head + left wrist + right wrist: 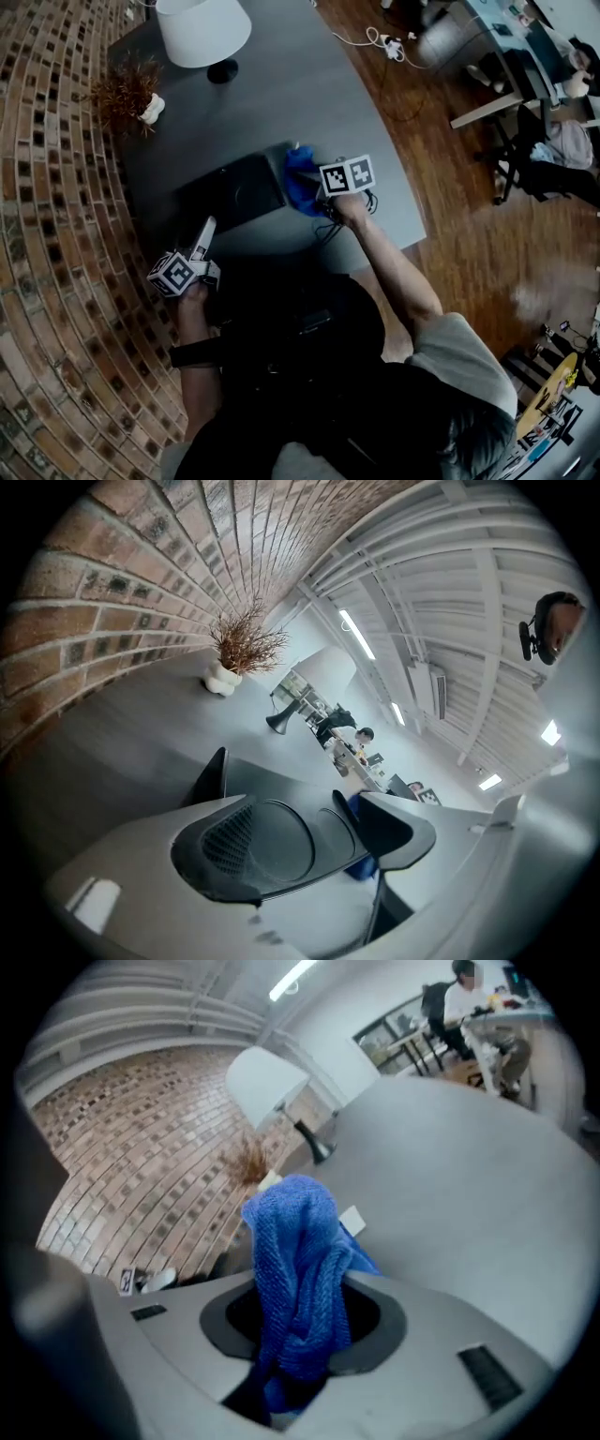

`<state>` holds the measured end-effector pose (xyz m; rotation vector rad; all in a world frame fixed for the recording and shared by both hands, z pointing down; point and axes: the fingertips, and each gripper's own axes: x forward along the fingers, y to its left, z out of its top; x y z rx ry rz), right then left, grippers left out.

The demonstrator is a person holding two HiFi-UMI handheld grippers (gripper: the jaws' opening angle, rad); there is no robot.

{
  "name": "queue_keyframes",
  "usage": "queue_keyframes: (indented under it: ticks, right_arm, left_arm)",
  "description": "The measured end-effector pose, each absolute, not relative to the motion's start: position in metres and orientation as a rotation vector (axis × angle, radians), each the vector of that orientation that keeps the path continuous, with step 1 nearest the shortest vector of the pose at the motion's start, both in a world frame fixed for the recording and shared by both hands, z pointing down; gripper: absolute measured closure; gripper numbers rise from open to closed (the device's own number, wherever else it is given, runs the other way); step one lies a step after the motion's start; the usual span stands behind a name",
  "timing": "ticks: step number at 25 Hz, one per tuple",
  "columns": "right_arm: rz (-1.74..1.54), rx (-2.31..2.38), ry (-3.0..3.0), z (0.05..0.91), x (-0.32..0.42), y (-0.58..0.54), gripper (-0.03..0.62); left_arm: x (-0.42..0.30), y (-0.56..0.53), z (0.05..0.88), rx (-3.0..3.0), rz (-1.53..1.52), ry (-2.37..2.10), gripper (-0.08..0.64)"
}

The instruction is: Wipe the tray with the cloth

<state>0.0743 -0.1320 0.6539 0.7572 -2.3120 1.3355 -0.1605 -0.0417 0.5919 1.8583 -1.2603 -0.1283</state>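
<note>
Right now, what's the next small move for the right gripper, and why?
Probably sweep the right gripper left onto the tray: it pinches the blue cloth at the tray's right edge, and the left gripper grips its near corner.

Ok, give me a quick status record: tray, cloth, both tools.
tray: dark, lying flat on the grey table
cloth: blue, bunched at the tray's right edge in the head view
right tool: shut on the cloth
left tool: jaws on the tray's near edge, seemingly gripping it
wiping: cloth not yet over the tray's middle
</note>
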Motion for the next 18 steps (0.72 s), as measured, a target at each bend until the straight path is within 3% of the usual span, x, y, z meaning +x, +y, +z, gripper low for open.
queue_keyframes:
  ticks: [3,7,15,18]
  right_arm:
    - [1.341,0.912,-2.397,0.652,0.049,-0.207,0.461]
    - [1.498,0.784,-2.329,0.68,0.017,-0.208,0.46]
    - [1.695,0.504,-2.146,0.682,0.054,-0.056,0.463]
    - [1.596,0.328,-2.061,0.682,0.069,0.001,0.463]
  left_arm:
    - [-0.161,-0.04,0.594,1.861,-0.129,-1.263,0.218]
    - [-0.157,-0.039,0.593,1.863,-0.128,-1.266,0.218]
    - [-0.155,-0.04,0.592,1.882,-0.108,-1.269,0.218]
    - [-0.15,-0.036,0.587,1.889,-0.12,-1.247,0.218]
